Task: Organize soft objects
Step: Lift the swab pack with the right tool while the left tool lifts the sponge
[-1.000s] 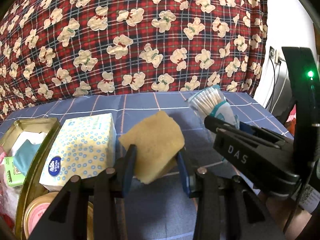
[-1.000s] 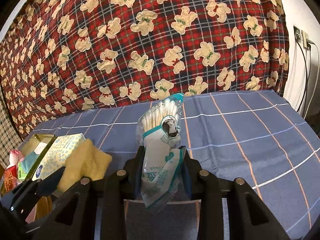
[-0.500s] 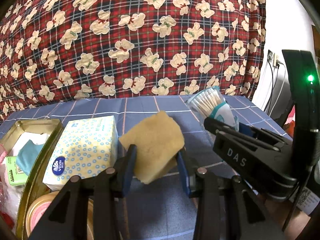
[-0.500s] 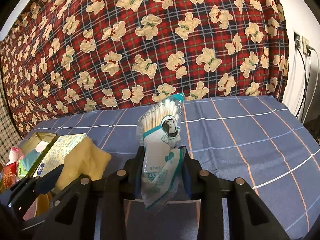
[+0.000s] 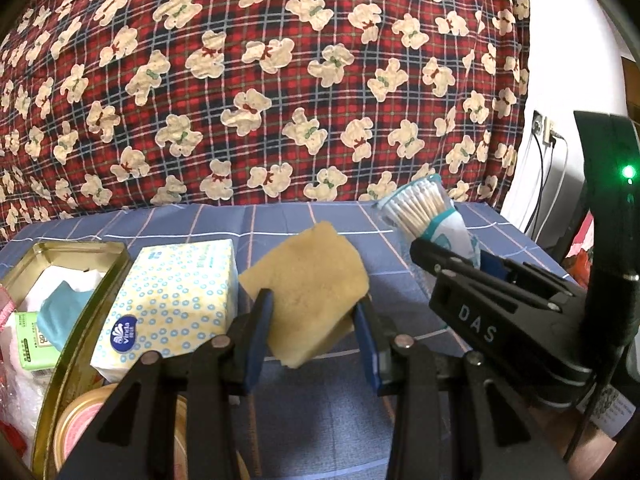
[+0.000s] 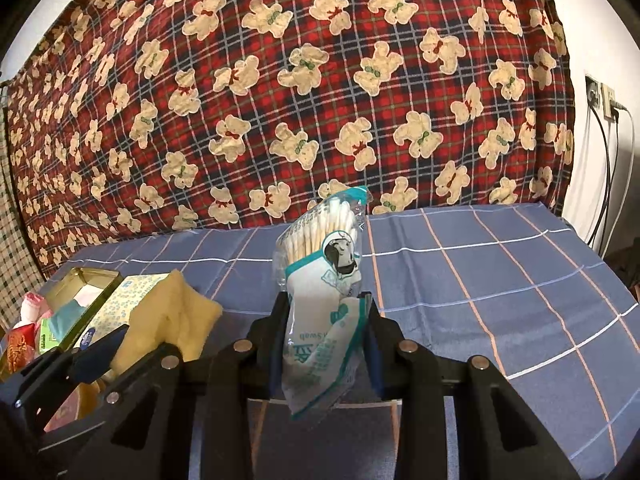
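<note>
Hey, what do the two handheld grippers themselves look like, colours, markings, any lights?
Both are matte black plastic with silver pivot bolts and blue pads inside the fingers. The left gripper and the right gripper match. In the left view, the right gripper's side carries white letters DAS, and a green light glows on its upright black housing.

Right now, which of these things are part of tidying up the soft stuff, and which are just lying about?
Part of the job:
- yellow sponge, held in left gripper
- cotton swab pack, held in right gripper
- gold tin
- tissue pack

Just there:
- blue checked cloth
- teddy-bear blanket
- wall cables
</note>
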{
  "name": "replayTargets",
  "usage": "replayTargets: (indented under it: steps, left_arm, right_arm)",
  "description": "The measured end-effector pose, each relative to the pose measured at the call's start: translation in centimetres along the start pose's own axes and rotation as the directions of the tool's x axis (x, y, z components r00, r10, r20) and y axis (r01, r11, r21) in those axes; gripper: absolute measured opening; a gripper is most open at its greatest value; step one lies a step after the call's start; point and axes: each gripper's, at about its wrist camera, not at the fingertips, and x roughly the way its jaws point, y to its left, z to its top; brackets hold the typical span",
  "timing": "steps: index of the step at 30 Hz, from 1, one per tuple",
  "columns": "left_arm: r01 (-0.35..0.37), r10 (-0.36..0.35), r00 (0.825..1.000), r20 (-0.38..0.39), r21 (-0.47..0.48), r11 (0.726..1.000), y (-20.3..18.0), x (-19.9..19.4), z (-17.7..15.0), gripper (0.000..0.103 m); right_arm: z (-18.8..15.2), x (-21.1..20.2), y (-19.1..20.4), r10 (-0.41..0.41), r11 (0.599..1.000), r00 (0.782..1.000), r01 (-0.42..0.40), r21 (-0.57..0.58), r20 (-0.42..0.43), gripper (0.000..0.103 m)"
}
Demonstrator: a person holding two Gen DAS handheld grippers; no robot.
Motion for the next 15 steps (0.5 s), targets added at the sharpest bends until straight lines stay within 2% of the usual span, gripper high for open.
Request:
replayTargets:
  steps: [15]
  left_arm:
    - [-0.006,0.005,0.999,0.049,0.003,1.000,0.04,-0.98,-0.03,0.039]
  right_arm:
    - [-0.02,-1.10,0.40,-0.010,1.000,0.998,0.011,-0.015,0.057,0.036]
